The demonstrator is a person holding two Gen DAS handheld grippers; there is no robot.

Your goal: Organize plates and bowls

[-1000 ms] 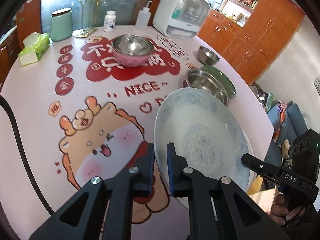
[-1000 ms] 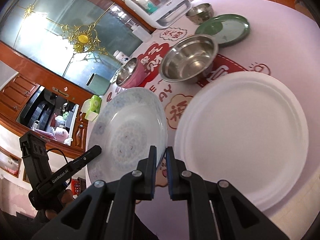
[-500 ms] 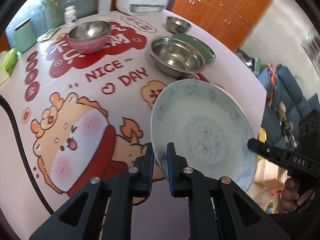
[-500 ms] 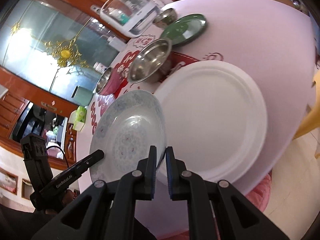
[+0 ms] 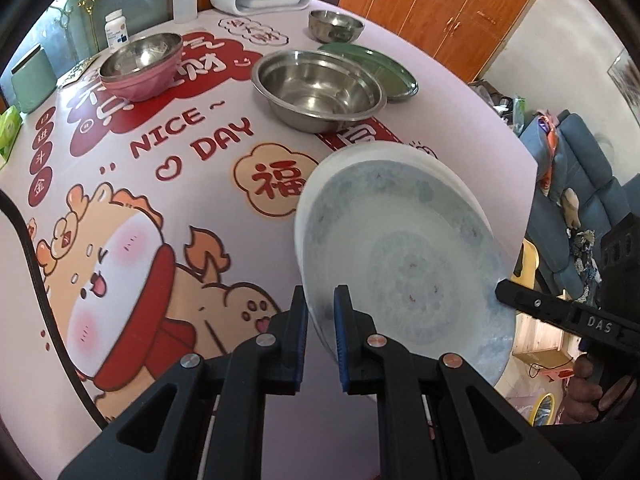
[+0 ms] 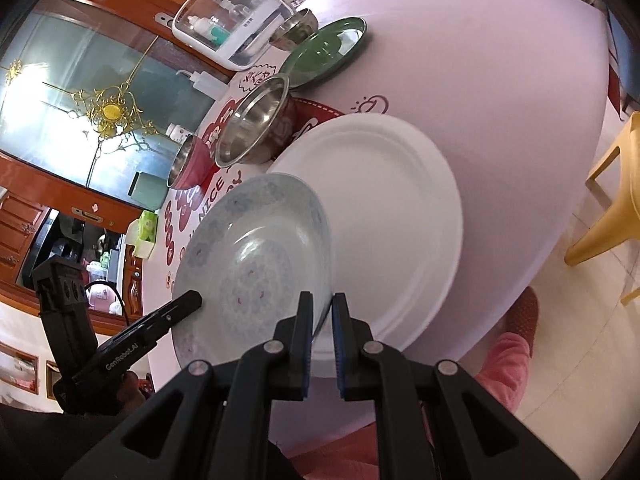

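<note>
**Patterned plate carried over the white plate**

Left wrist view: the left gripper [image 5: 321, 308] is clamped on the near rim of the blue-patterned plate [image 5: 404, 256], jaws nearly together with the rim between them. The plate is held tilted, off the table [image 5: 460, 120]. The right gripper [image 5: 505, 289] pinches the opposite rim. Beyond sit the large steel bowl [image 5: 320, 88], the green plate [image 5: 384, 70] just behind it, the small steel bowl [image 5: 335, 24] and the pink bowl [image 5: 141, 66].

Right wrist view: the right gripper [image 6: 323, 312] is likewise closed on the patterned plate's rim [image 6: 256, 264], with the left gripper [image 6: 192, 300] on the far side. The white plate [image 6: 384, 208] lies flat on the table directly beside and partly beneath the held plate.

The step in hand looks like stacking the patterned plate onto the white one. The next move likely calls for levelling the plate, centring it over the white plate, lowering it, then releasing both grips together.

Compared with a second ago, the plate has travelled rightward across the table toward its edge; its far rim now overlaps the white plate, where a gap showed before. Both grips are unchanged.
</note>
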